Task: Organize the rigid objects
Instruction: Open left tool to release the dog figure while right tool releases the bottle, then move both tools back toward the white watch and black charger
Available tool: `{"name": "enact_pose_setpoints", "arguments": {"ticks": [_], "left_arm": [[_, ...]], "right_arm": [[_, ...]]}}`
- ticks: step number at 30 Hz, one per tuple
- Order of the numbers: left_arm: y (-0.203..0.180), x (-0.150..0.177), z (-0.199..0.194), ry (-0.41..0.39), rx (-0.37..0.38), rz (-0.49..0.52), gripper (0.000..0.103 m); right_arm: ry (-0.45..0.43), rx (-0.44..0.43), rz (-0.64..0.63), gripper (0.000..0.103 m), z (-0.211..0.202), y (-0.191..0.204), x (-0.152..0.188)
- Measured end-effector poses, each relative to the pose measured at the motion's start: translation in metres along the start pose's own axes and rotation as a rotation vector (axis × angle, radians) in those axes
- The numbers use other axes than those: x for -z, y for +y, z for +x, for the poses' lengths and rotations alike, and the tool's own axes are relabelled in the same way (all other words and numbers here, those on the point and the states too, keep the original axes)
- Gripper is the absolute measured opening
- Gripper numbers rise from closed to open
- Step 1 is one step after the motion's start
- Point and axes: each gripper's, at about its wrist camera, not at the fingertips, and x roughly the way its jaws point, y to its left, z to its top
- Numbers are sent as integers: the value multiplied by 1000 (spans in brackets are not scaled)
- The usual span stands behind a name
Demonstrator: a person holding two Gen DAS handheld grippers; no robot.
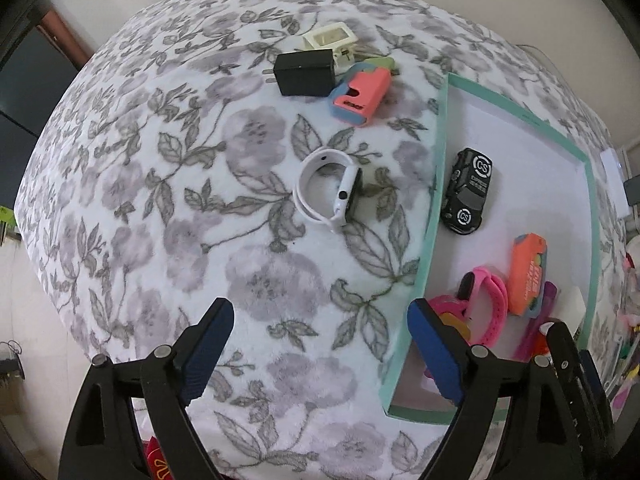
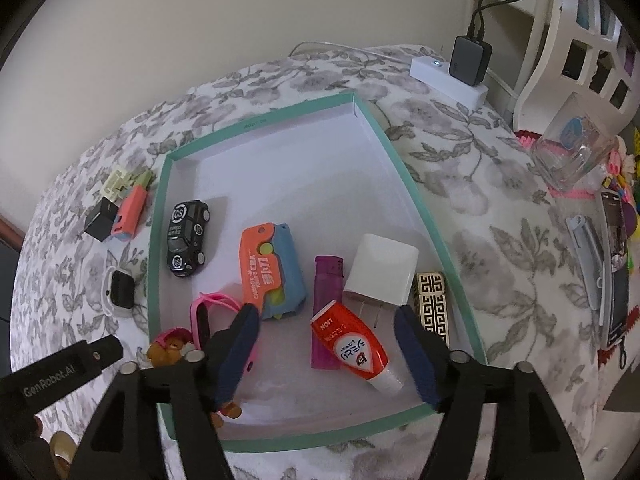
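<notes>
- A shallow teal-rimmed tray (image 2: 256, 120) lies on a floral blanket (image 1: 160, 200) and holds most of the small items.
- Inside it, a black toy car (image 2: 187, 238) sits near the tray's left wall; an orange and blue carrot-knife toy (image 2: 268, 272) lies just beside it toward the middle.
- A purple lighter (image 2: 329, 280) lies lengthwise in the middle, with an orange-and-white tube (image 2: 352, 346) resting across its near end.
- A white charger (image 2: 382, 276) sits next to the lighter, prongs toward the near edge; a gold-and-black patterned lighter (image 2: 432, 304) lies against the tray's right wall.
- A pink watch band (image 2: 208, 312) and a small bear figure (image 2: 168, 346) occupy the near left corner.
- The right claw (image 2: 326, 354) hangs over the tray's near end, released, jaws spread with the tube between them untouched.
- Outside the tray, a white smartwatch (image 1: 332, 188) stands on its side on the blanket, near the tray's left wall.
- Farther off, a black charger (image 1: 306, 73), a pink and blue toy (image 1: 360, 94) and a cream plastic piece (image 1: 330, 38) cluster together, touching.
- The left claw (image 1: 320, 344) hovers above the blanket, released and gripping nothing, its right finger over the tray's near left corner.
- A white power strip (image 2: 448, 76) with a dark adapter plugged in sits at the blanket's far right edge.
</notes>
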Motion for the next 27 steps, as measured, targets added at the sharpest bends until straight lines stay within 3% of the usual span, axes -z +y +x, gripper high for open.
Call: {"name": "enact_pose_setpoints", "arguments": {"ticks": [3, 6, 13, 27], "left_arm": [[0, 0, 0, -1, 3, -4, 90], [1, -1, 1, -4, 6, -6, 101], [7, -4, -1, -34, -11, -37, 101], [13, -6, 1, -35, -6, -58, 101]], "right_arm": [[-6, 18, -5, 85, 0, 0, 0], [-10, 19, 3, 90, 0, -2, -1], [-11, 19, -1, 101, 1, -1, 0], [-32, 16, -28, 103, -2, 3, 0]]}}
